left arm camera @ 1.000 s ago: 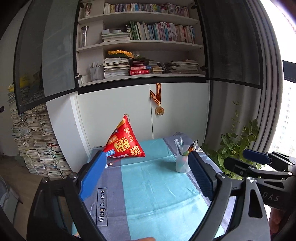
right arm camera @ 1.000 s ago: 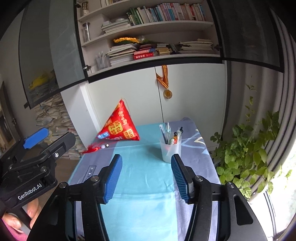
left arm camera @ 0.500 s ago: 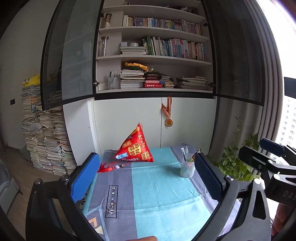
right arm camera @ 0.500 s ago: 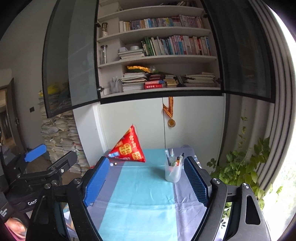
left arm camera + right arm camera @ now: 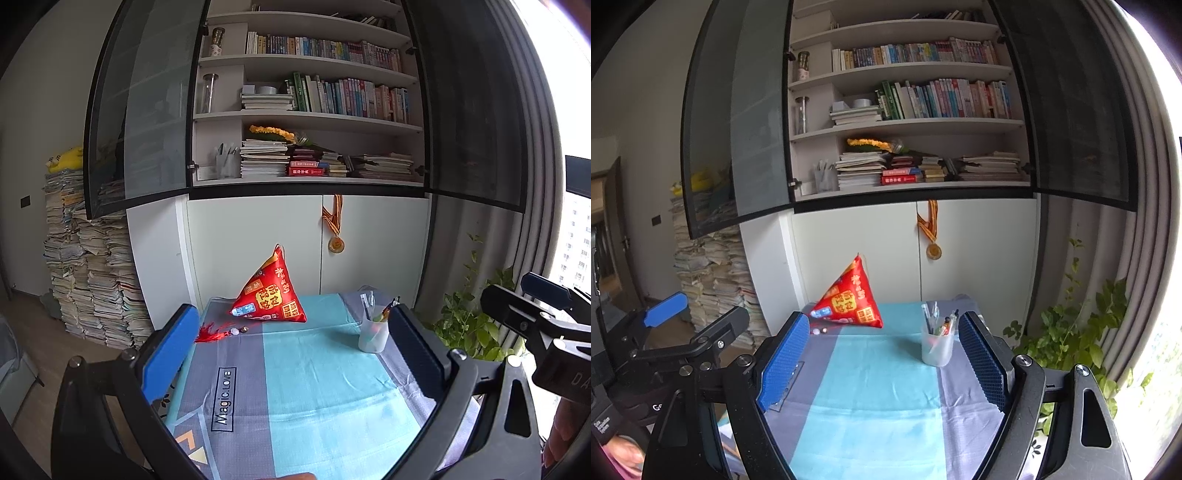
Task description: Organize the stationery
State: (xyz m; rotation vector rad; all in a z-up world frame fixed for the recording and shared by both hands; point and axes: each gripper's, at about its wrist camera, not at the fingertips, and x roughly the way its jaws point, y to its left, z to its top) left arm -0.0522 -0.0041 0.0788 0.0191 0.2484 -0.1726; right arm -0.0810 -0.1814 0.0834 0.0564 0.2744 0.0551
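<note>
**Both grippers held wide above the table, pen cup at the far right**

The left gripper (image 5: 295, 354) and right gripper (image 5: 882, 363) hover over the near end of the table (image 5: 871, 406), jaws spread with nothing between them; both have just been opening. The translucent pen cup (image 5: 937, 347), filled with pens, stands upright near the table's far right corner. A red pyramid-shaped cushion (image 5: 271, 295) sits at the far edge, left of the cup and apart from it
</note>
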